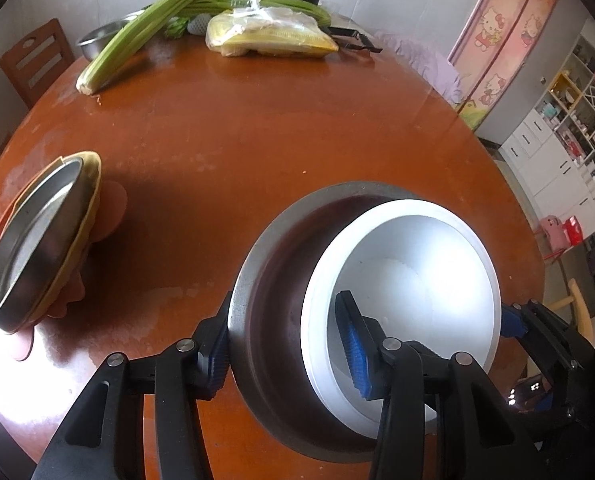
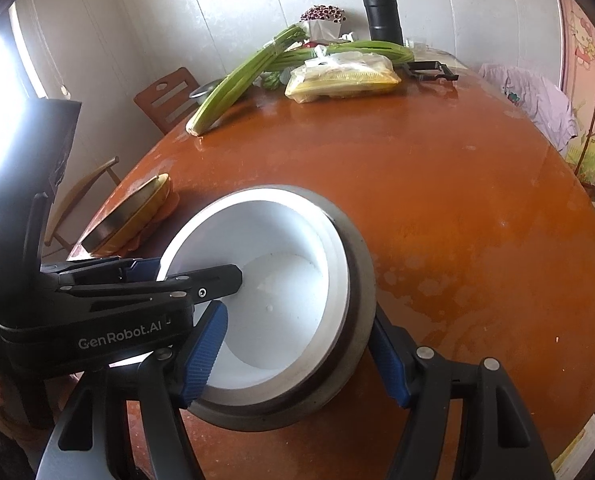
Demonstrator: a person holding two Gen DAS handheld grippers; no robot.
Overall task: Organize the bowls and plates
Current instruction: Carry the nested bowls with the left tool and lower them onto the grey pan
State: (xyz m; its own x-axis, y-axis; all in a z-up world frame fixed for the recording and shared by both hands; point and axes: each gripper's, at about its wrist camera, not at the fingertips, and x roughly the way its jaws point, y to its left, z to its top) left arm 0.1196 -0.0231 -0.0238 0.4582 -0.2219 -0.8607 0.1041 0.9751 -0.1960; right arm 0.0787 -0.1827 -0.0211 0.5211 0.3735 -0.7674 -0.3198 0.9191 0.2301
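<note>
A white bowl (image 1: 409, 280) sits inside a steel bowl (image 1: 273, 280) on the brown round table (image 1: 257, 140); both show in the right wrist view, white bowl (image 2: 281, 292), steel bowl (image 2: 361, 280). My left gripper (image 1: 287, 354) straddles the near-left rims, one finger outside the steel bowl, one inside the white bowl. My right gripper (image 2: 297, 352) straddles the opposite rims the same way. Both are partly closed around the walls. A second stack, a steel dish (image 1: 29, 236) on a yellow plate (image 1: 85, 208) and a pink plate, lies to the left.
At the table's far side lie celery stalks (image 1: 145, 28), a bagged yellow package (image 1: 273, 36), a small steel bowl (image 1: 97, 38), a black flask (image 2: 382, 12) and a black peeler (image 2: 431, 70). Wooden chairs (image 1: 37, 60) stand at the left; a cabinet stands on the right.
</note>
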